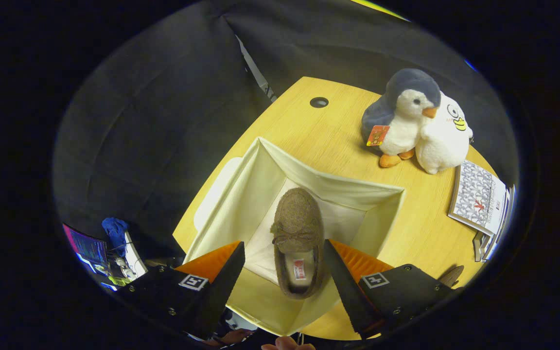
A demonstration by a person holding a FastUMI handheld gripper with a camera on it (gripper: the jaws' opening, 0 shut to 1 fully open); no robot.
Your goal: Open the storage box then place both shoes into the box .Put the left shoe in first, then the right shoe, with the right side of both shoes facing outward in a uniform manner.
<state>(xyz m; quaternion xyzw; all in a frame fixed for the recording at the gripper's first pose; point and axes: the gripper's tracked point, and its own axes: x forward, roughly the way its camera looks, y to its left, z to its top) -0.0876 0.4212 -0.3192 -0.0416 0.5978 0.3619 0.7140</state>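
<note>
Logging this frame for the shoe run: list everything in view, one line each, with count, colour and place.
storage box: one, cream fabric, open, on the table just ahead of the fingers.
shoe: one, brown moccasin with a bow, inside the box, between the fingers.
table: one, light wood, with a round hole near its far edge.
plush penguin: one, grey and white, orange beak and feet, beyond the box.
white plush: one, pressed against the penguin.
booklets: small stack, grey-patterned cover, beside the plush toys.
gripper: one, fingers spread wide, touching nothing.

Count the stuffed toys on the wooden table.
2: a grey-and-white penguin plush and a white plush touching beside it, beyond the open storage box. The gripper hangs open over the box.
</note>
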